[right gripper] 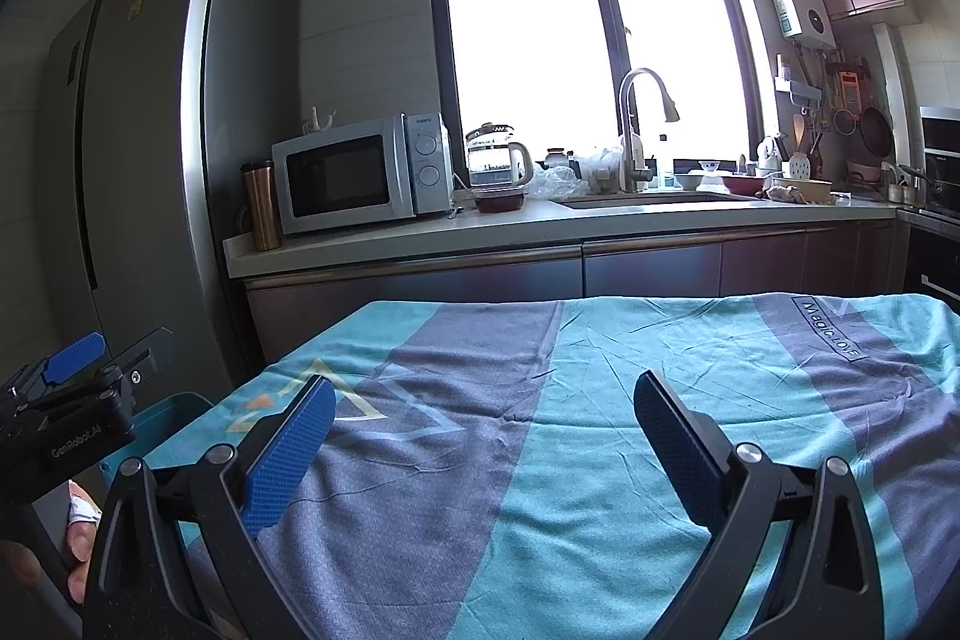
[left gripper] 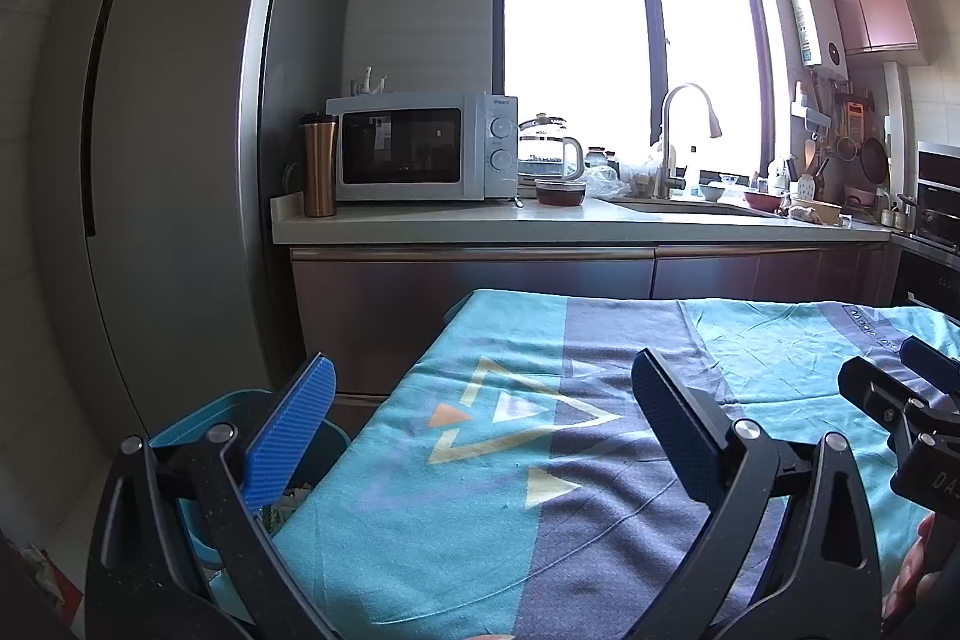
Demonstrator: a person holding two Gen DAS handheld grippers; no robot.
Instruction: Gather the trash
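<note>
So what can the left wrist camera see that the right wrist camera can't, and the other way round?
Only the left wrist view looks down into the blue bin beside the table, with something pale inside it, and shows the right tongs at its edge. Only the right wrist view shows the left tongs from the side and the cloth's whole "Magic LOVE" label. Both show the patterned tablecloth with no trash visible on it, the microwave, the faucet, and their own tongs open and empty.

Microwave, copper tumbler, glass kettle on the counter; fridge beside.
</note>
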